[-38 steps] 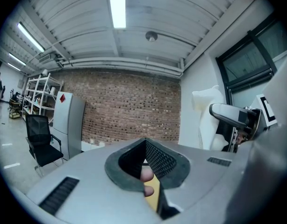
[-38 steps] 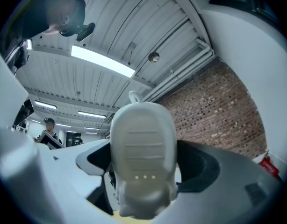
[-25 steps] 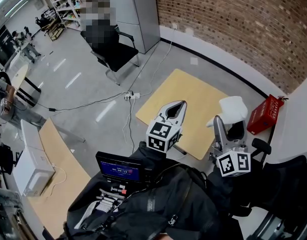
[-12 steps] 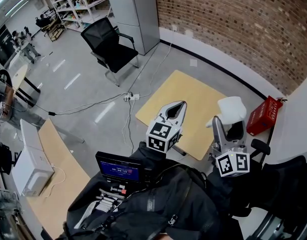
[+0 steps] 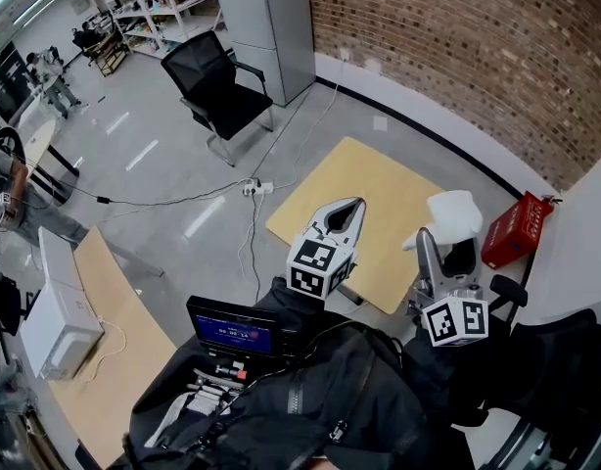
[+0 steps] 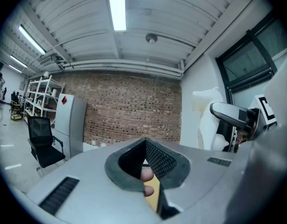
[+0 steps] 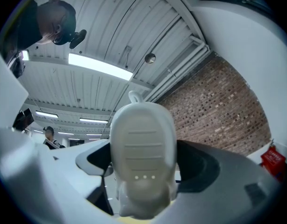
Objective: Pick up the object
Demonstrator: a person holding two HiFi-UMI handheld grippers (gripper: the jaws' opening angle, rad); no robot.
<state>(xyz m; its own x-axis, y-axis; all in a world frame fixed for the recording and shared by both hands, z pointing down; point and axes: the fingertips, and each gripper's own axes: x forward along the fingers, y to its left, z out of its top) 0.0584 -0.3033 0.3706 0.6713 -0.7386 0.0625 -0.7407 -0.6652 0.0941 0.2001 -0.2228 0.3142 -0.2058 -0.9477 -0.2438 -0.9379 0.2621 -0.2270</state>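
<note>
The white object [image 7: 142,157] is up off the ground, clamped between the jaws of the right gripper [image 5: 445,245]; in the right gripper view its ribbed pale underside fills the gap between them, a small loop at its top; from the head view it shows as a white lump [image 5: 455,211] at that gripper's tip; the left gripper [image 5: 342,215] sits just beside it, apart, jaws closed tip to tip and holding nothing, a fingertip and a sliver of yellow showing through the slot behind them in the left gripper view; below both lies the yellow board [image 5: 369,204] on the grey floor; a red box [image 5: 516,225] rests to its right by the brick wall [image 5: 457,47]; a black chair [image 5: 217,91] stands well apart.
</note>
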